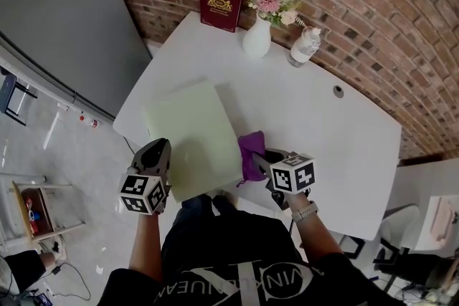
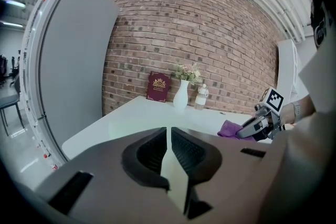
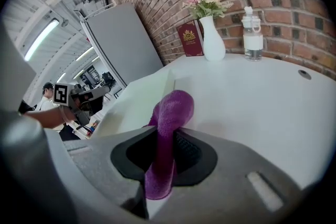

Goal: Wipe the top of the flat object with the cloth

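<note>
Count: flat object ×1, cloth ×1, book ×1, vase ×1, bottle ×1. Grippers ×2: left gripper, right gripper.

Left tool pinches the pale flat object (purple cloth beyond).

Black shirt, white lettering, pale wristwatch
</note>
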The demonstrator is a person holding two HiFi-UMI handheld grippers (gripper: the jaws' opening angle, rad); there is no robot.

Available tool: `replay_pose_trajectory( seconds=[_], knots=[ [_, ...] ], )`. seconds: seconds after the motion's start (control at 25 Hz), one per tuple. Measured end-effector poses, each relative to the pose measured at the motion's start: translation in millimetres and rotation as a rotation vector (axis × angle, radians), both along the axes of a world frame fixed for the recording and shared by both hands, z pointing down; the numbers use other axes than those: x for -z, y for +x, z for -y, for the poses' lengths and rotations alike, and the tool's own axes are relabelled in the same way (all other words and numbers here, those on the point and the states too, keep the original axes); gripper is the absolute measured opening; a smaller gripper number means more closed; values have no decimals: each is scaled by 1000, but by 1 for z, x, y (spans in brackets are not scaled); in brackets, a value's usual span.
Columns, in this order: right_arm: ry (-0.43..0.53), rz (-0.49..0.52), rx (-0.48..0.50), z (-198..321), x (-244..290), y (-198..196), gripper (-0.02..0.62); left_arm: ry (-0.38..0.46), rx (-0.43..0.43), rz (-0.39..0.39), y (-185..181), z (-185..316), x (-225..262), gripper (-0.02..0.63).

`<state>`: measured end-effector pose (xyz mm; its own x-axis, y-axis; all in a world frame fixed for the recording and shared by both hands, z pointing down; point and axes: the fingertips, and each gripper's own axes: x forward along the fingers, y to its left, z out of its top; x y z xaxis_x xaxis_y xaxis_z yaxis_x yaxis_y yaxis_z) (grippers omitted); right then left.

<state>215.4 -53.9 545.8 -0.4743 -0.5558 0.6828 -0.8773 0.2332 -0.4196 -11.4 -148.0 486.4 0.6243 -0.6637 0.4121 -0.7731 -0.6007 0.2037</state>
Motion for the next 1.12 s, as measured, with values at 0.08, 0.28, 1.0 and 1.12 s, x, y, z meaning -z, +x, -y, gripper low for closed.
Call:
replay_pose_trajectory(
  seconds=[0.08,0.28,1.0,1.12],
  knots=[
    [-9,2,7,1,-4,1,63,2,3,1,-1,2,0,31],
    [-43,-13,13,1,-18,5,63,2,1,2,-1,5,1,31],
    [177,-190,-43,50,39,46,63,44,27,4,-25,26,22,31],
    [343,-115,-52,69,80,31,63,73,55,-14,-32,34,35,31]
  ],
)
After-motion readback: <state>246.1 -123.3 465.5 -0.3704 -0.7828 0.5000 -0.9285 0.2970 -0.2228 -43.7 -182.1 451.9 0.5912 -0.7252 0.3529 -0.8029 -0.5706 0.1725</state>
